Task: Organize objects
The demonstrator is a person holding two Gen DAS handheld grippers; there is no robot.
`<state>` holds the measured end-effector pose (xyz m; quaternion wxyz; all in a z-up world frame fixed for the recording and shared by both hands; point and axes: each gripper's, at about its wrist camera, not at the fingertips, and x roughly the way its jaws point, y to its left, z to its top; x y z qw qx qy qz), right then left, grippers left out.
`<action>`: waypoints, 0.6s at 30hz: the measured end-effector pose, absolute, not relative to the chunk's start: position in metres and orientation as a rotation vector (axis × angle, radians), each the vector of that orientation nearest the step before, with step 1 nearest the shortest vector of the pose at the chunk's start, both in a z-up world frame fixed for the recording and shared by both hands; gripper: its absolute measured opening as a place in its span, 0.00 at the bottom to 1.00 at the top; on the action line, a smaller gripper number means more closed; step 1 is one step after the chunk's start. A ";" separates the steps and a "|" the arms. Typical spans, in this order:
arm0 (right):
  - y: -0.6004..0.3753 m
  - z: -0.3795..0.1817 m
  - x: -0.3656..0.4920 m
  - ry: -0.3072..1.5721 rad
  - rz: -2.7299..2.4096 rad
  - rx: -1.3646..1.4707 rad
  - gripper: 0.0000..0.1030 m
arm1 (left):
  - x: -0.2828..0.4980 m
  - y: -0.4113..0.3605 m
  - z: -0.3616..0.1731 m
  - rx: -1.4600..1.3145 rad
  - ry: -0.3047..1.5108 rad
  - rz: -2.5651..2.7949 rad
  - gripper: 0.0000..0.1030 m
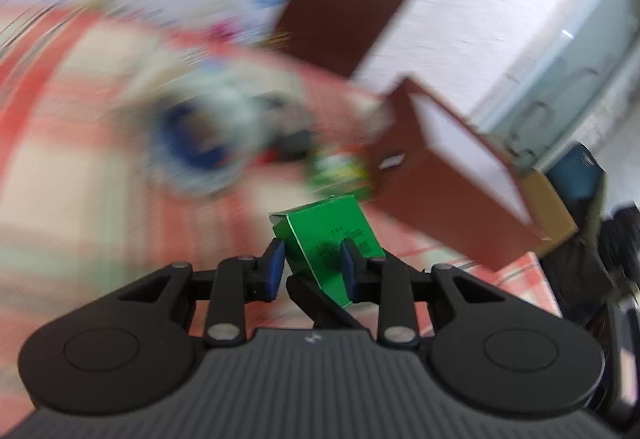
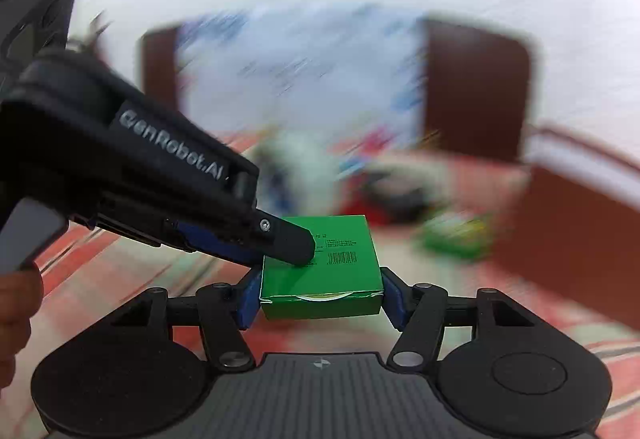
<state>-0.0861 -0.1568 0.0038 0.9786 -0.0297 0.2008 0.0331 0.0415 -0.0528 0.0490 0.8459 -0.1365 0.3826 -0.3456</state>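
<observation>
Nearest your right camera, the right gripper [image 2: 318,293] has its jaws pinching the two sides of a small green box [image 2: 320,271], which you hold flat and lifted above the checked red-and-cream cloth [image 2: 100,271] on the bench. Your left gripper [image 1: 310,267] comes in from the left and nips the same box: its jaws are nearly pressed together, with a thin edge or flap of the box between the blue pads [image 1: 274,271], and in the right view one black finger lies across the box's top face. So both hands share one box, still in the air, and I judge that you are early in the job: this box is not yet put away, and blurred clutter is still spread on the cloth behind it. As for counts, you have one green box in hand and one other green packet [image 2: 456,235] lying on the cloth beyond it. A round, blue-centred thing [image 1: 196,143], perhaps a roll of tape, lies further left, and something dark and red sits between them, too blurred to name or count. One brown open box [image 1: 452,175] with a pale inside stands at the right, which looks like the likely place for the things, though I cannot tell whether anything is in it yet. Behind stand dark brown panels [image 2: 476,91], two in the right view, with a pale printed sheet between them.
</observation>
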 end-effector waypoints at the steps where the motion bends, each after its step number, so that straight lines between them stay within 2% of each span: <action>1: -0.169 0.012 -0.089 0.368 0.022 -0.059 0.57 | 0.043 -0.073 0.060 -0.265 0.789 -0.764 0.31; 7: -0.261 0.054 -0.104 0.208 -0.221 0.010 0.57 | 0.045 -0.199 0.110 -0.114 0.641 -0.947 0.32; 12: -0.316 0.048 -0.101 0.256 -0.319 0.097 0.57 | 0.066 -0.276 0.102 -0.015 0.664 -0.927 0.34; 15: -0.329 0.032 -0.097 0.303 -0.351 0.146 0.59 | 0.075 -0.295 0.089 0.040 0.690 -0.865 0.34; 18: -0.326 0.023 -0.088 0.306 -0.363 0.168 0.62 | 0.077 -0.301 0.088 0.059 0.684 -0.838 0.44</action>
